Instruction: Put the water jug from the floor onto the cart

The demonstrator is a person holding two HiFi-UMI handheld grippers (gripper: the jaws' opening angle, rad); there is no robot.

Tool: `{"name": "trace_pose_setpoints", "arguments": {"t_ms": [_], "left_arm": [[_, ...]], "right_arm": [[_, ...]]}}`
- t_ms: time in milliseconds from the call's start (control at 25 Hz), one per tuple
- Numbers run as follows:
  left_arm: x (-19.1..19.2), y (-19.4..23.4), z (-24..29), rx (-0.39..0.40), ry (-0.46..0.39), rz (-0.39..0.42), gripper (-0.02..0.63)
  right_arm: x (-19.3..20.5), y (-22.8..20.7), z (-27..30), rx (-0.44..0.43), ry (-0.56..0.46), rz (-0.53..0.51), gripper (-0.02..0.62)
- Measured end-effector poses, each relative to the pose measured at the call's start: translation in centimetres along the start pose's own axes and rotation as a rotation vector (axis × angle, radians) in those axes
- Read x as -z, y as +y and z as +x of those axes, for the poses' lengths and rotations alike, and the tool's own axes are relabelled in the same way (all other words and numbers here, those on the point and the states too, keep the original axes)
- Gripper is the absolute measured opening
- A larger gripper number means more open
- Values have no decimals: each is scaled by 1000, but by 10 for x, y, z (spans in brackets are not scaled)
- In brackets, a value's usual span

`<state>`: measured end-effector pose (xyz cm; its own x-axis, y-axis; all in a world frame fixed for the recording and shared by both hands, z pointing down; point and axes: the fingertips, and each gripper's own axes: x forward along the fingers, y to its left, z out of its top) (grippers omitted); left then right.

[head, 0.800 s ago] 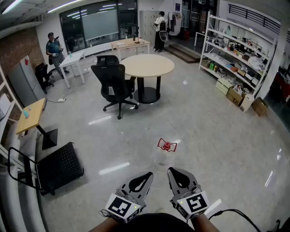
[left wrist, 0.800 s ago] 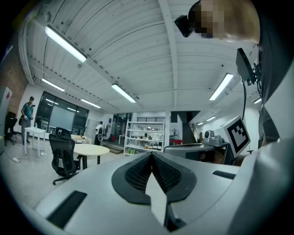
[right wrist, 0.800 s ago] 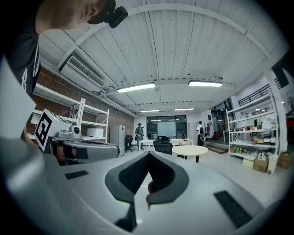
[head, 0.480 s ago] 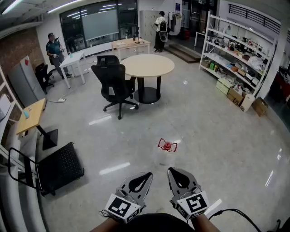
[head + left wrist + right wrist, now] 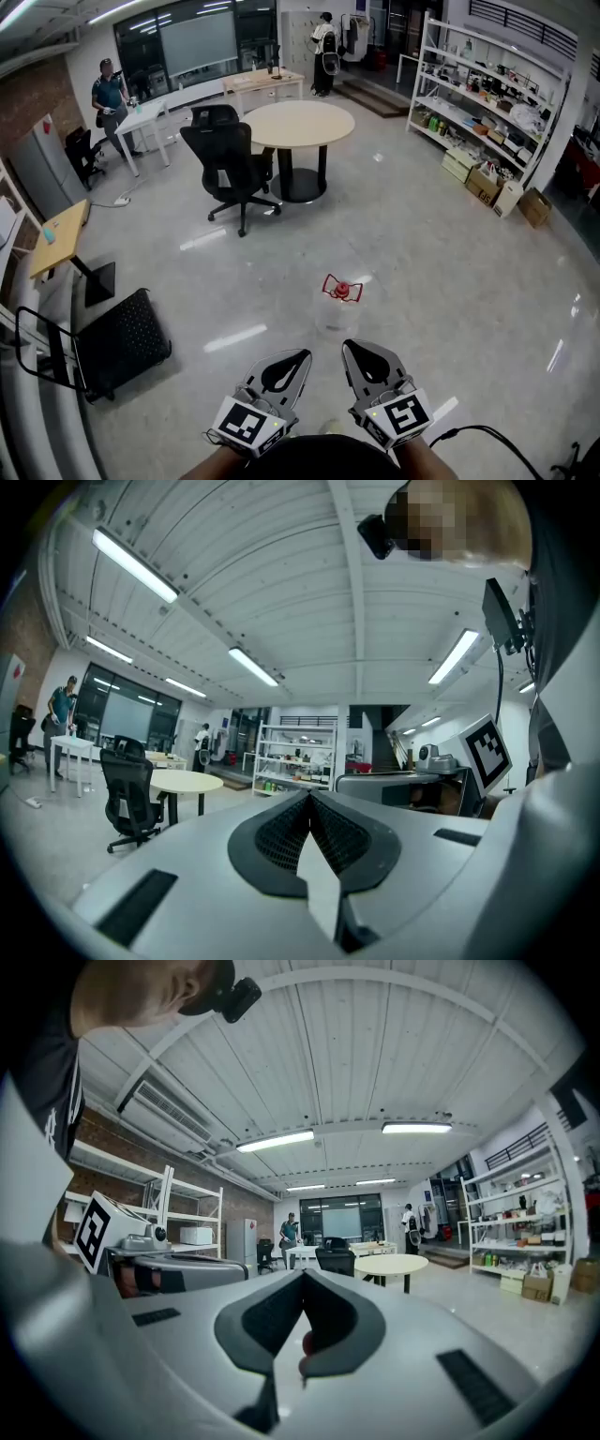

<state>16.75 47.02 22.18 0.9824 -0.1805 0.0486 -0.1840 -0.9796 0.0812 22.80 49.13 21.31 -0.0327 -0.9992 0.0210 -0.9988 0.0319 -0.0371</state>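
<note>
Floor [image 5: 450, 253] bears water jug [image 5: 342, 291] ahead of right gripper [image 5: 350, 346].

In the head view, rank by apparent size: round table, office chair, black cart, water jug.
1. The black cart looks largest, though it is nearer the camera.
2. The round table and office chair look alike, so they are not ranked.
3. The water jug looks smallest.

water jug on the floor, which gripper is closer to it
Right, slightly. The right gripper is below the water jug in the head view, nearly in line; the left gripper sits further off to its lower left.
</note>
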Motion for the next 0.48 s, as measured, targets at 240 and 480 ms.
{"name": "trace_pose_setpoints", "arguments": {"t_ms": [240,480], "left_arm": [[2,-4,22,8,0,32,5],[11,-10,62,5,28,37,5]], "right_arm": [[5,-23,-8,62,20,58,5],[10,-61,-15,79,2,71,5]]}}
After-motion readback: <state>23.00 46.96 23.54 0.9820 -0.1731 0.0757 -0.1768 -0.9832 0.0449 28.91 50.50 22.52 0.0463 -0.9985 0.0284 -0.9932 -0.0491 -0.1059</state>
